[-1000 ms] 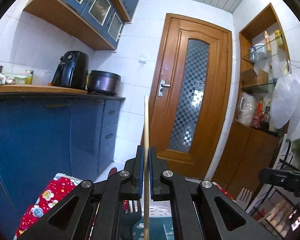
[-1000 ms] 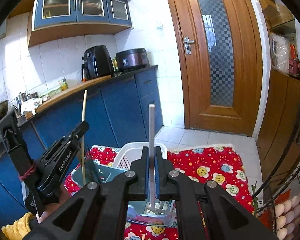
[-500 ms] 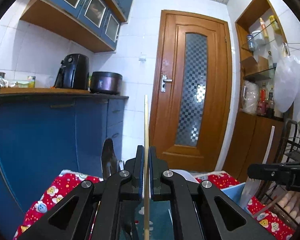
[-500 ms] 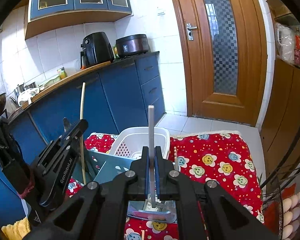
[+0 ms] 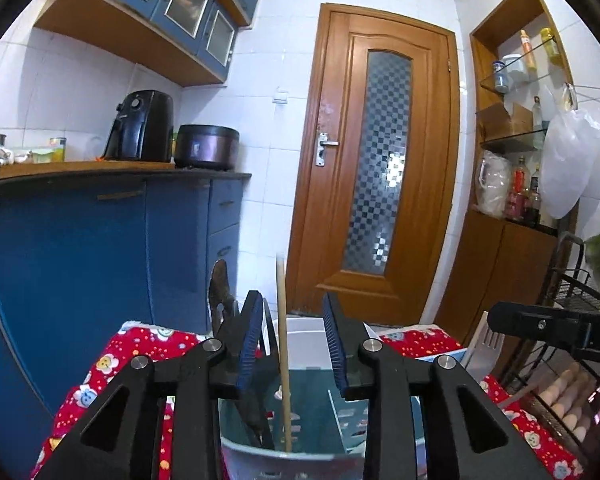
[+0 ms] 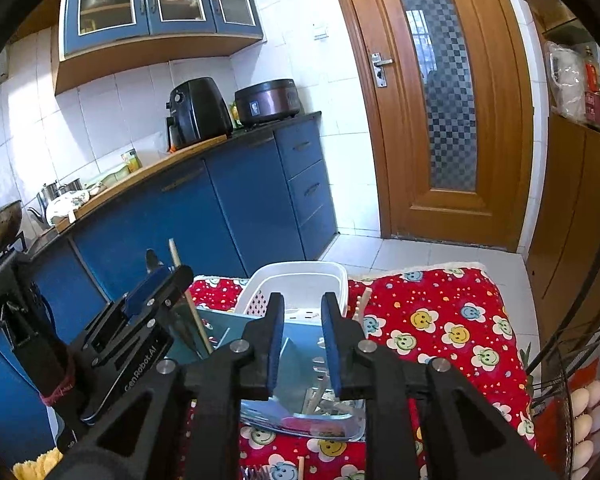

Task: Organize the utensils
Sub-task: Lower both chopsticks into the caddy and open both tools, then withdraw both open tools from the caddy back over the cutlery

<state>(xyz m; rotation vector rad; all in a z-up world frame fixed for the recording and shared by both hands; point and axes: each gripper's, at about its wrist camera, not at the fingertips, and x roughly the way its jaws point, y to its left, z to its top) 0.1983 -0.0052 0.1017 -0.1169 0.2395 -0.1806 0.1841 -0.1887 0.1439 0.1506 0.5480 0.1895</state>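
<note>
My left gripper point(image 5: 292, 334) is open above a teal utensil holder point(image 5: 320, 420). A wooden chopstick point(image 5: 283, 344) stands free in the holder between the open jaws, beside a dark utensil point(image 5: 220, 292). My right gripper point(image 6: 302, 338) is open and empty above the same holder point(image 6: 300, 364). The left gripper point(image 6: 156, 292) and the chopstick point(image 6: 188, 296) show at the left of the right wrist view. A white slotted spatula point(image 5: 485, 346) stands at the holder's right side.
A white plastic basket point(image 6: 300, 284) stands behind the holder on a red flowered cloth point(image 6: 440, 320). A glass dish point(image 6: 300, 424) with utensils lies in front. Blue cabinets point(image 6: 220, 208) are on the left, a wooden door point(image 6: 440, 100) behind, an egg rack point(image 6: 588, 420) at right.
Both grippers have opened. The left one let go of the chopstick, which now stands in the holder. The right one let go of its flat grey utensil handle, which is gone from between its jaws.
</note>
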